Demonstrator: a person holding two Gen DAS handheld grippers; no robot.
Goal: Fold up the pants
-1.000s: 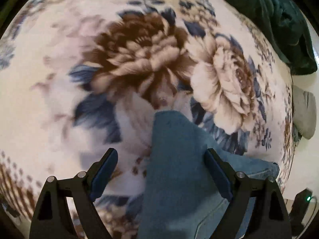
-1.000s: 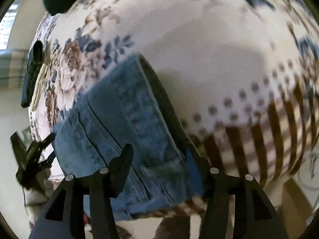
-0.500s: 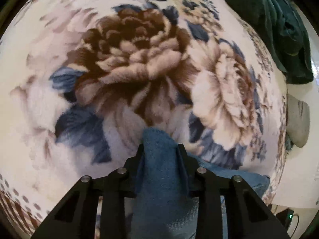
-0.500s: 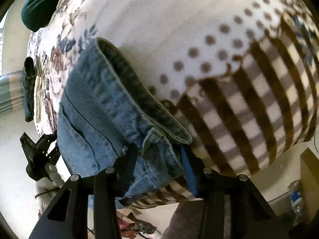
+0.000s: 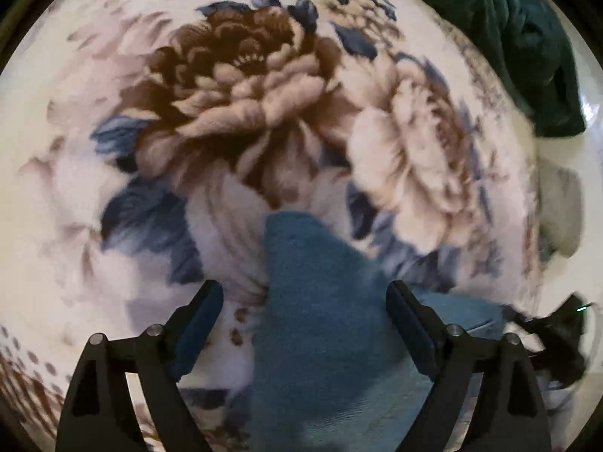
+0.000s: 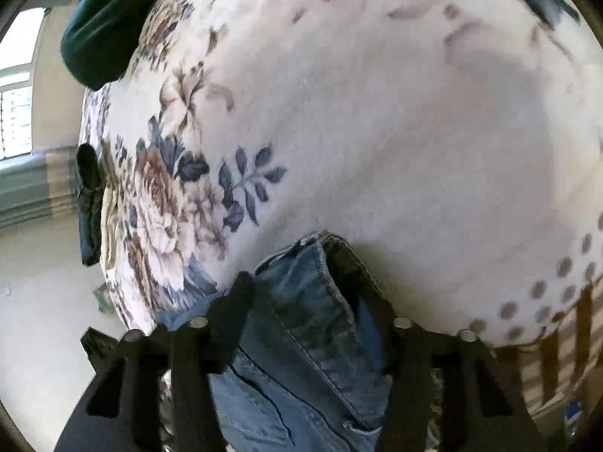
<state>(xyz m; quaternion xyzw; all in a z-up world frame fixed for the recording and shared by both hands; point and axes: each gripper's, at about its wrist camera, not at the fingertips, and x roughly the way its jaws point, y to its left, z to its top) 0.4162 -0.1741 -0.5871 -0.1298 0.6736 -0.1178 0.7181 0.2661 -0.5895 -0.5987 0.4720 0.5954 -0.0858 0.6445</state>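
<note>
The blue denim pants point(image 5: 320, 301) lie on a flowered blanket point(image 5: 245, 113). In the left wrist view my left gripper point(image 5: 303, 301) is open, its fingers set wide on either side of a fold of the denim without touching it. In the right wrist view my right gripper point(image 6: 305, 297) has its fingers on either side of the pants' waistband corner point(image 6: 301, 301); the denim fills the gap between them, and I cannot tell whether they pinch it.
A dark green garment point(image 5: 508, 37) lies at the blanket's far right edge, and also shows in the right wrist view point(image 6: 105, 26). A grey cloth point(image 5: 561, 214) sits beyond the bed edge. A brown striped border point(image 6: 565, 339) runs along the blanket's near edge.
My left gripper, shut on the denim fold half a second ago, has opened and let it go. My right gripper has moved with the waistband toward the white middle of the blanket.
</note>
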